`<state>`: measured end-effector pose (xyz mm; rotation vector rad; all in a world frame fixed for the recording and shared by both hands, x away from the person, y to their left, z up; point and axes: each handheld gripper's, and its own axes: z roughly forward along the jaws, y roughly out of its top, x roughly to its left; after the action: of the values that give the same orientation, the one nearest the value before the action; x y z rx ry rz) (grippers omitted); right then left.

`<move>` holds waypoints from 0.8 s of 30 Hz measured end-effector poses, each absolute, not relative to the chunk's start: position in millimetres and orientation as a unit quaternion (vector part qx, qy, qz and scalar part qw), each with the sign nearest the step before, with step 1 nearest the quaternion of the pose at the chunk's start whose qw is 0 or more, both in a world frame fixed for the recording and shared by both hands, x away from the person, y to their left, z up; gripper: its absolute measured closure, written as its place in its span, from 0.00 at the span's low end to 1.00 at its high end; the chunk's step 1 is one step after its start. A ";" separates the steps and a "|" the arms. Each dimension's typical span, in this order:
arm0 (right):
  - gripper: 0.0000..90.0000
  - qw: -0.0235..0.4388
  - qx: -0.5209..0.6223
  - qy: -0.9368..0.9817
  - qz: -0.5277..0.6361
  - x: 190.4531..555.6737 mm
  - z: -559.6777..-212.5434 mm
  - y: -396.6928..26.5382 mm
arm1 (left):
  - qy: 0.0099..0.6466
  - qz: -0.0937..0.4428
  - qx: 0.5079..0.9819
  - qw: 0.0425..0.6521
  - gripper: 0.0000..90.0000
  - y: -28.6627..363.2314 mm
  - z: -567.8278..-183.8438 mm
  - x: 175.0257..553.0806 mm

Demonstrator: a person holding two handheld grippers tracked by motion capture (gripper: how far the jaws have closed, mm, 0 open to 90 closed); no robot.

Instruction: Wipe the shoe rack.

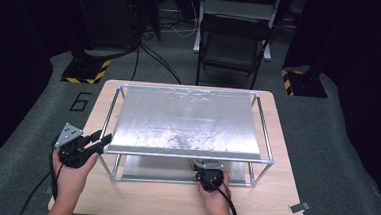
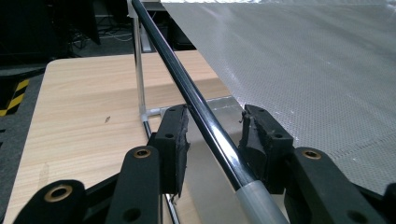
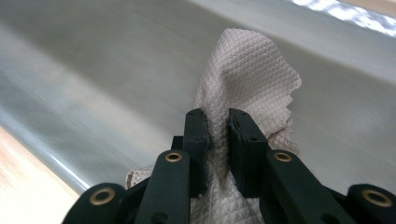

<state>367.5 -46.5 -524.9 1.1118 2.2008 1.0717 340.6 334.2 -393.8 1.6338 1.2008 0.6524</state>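
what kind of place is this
Probably a lab or recording studio, not a home: dark curtained surroundings, hazard-striped stand bases, loose floor cables and a folding chair behind the wooden table.

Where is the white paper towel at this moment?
The paper towel is pinched in the right gripper, pressed against the lower shelf of the metal rack, at the table's near side in the high view.

Looking along my left claw (image 2: pixel 212 135), I see its two black jaws standing either side of a dark, glossy rail (image 2: pixel 187 86) that runs up and away between them. The right pad (image 2: pixel 257 135) seems to touch the rail; the left pad (image 2: pixel 176 140) stands just clear of it. Right of the rail spreads a silvery perforated sheet (image 2: pixel 299 60). Left lies the pale wooden counter (image 2: pixel 88 112), with a thin upright post (image 2: pixel 139 70) rising from it.
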 end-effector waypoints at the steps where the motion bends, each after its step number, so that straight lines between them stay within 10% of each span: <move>1: 0.86 0.229 0.403 0.799 0.384 368.3 -525.1 -47.2 | 0.493 0.268 0.671 0.484 0.67 334.2 -393.7 340.5; 12: 0.86 0.240 0.470 0.762 0.376 361.3 -523.5 -101.4 | 0.493 0.269 0.670 0.484 0.67 332.6 -393.9 340.4; 24: 0.84 0.206 0.403 0.798 0.398 364.8 -525.7 -39.1 | 0.494 0.269 0.670 0.484 0.67 332.7 -394.1 341.1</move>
<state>364.8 -39.1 -525.7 1.1235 2.2225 1.1099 341.1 332.7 -394.1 1.6312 1.2036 0.6540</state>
